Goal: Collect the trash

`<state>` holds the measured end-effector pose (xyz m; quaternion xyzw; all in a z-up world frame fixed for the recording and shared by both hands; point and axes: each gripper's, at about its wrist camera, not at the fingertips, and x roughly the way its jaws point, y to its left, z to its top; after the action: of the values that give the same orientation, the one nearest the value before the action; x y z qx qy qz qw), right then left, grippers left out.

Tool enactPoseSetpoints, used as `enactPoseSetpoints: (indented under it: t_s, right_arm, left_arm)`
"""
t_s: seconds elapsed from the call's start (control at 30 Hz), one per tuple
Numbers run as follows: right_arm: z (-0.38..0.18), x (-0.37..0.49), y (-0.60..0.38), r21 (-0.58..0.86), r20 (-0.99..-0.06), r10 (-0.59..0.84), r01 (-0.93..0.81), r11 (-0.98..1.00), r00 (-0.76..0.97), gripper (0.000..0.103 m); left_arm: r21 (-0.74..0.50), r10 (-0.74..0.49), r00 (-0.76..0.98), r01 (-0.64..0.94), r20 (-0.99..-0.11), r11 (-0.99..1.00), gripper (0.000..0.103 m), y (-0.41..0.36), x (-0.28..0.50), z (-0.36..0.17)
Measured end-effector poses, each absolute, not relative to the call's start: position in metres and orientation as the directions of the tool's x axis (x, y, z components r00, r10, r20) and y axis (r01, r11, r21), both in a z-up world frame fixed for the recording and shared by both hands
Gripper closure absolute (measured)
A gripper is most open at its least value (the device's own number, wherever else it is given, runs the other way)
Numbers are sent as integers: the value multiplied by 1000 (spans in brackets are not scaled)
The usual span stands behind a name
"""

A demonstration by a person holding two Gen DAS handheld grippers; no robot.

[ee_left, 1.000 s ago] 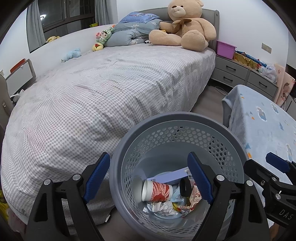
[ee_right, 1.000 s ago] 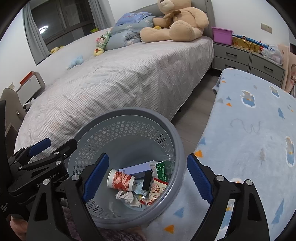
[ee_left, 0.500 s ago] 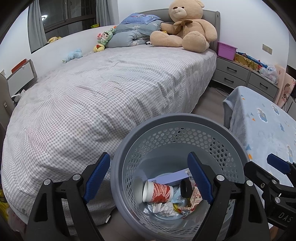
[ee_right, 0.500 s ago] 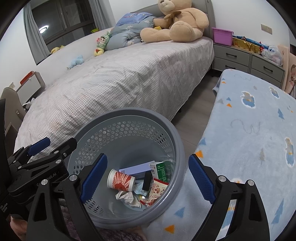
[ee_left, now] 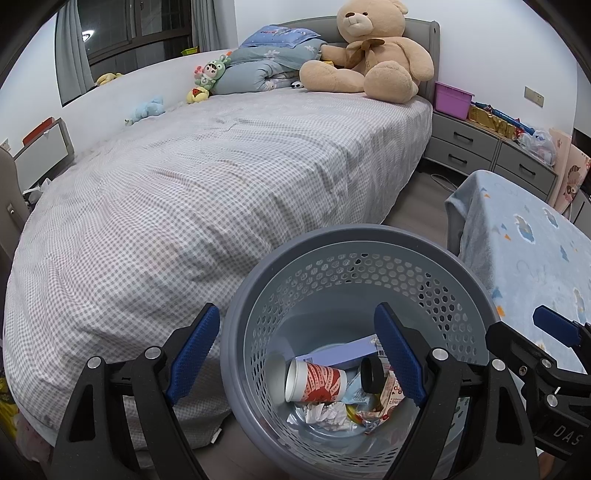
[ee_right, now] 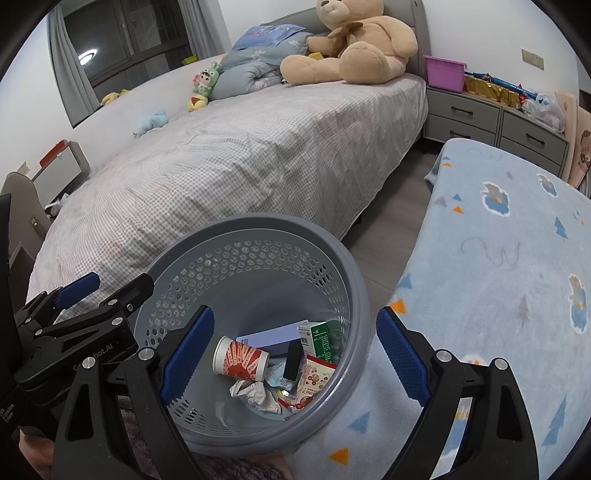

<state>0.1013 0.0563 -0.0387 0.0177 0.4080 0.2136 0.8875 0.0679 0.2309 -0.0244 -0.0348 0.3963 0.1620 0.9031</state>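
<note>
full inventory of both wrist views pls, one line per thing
bin: 1, grey, perforated, between bed and blanket
cup: 1, red-white, lying in bin
carton: 1, green-white, in bin
crumpled paper: 1, white, bin floor
bed: 1, grey check sheet, behind bin
teddy bear: 1, tan, head of bed
quilt: 1, blue, folded beside bear
purple box: 1, on grey drawers
blanket: 1, light blue, right
left hand-held gripper: open, empty, over bin
right hand-held gripper: open, empty

White-walled bedroom: checked bed (ee_left: pixel 221 192), grey dresser (ee_left: pixel 491 155), dark window (ee_left: pixel 122 33), wood floor (ee_left: pixel 417 206).
</note>
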Motion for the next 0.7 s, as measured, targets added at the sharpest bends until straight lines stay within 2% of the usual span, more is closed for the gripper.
enactPoseSetpoints:
  t_s: [0.7]
  right_arm:
    - [-39,101,57,204,-717,393,-365,908,576,15]
  left_arm:
    - [70,269,630,-321,-729,944,21,230,68,-26]
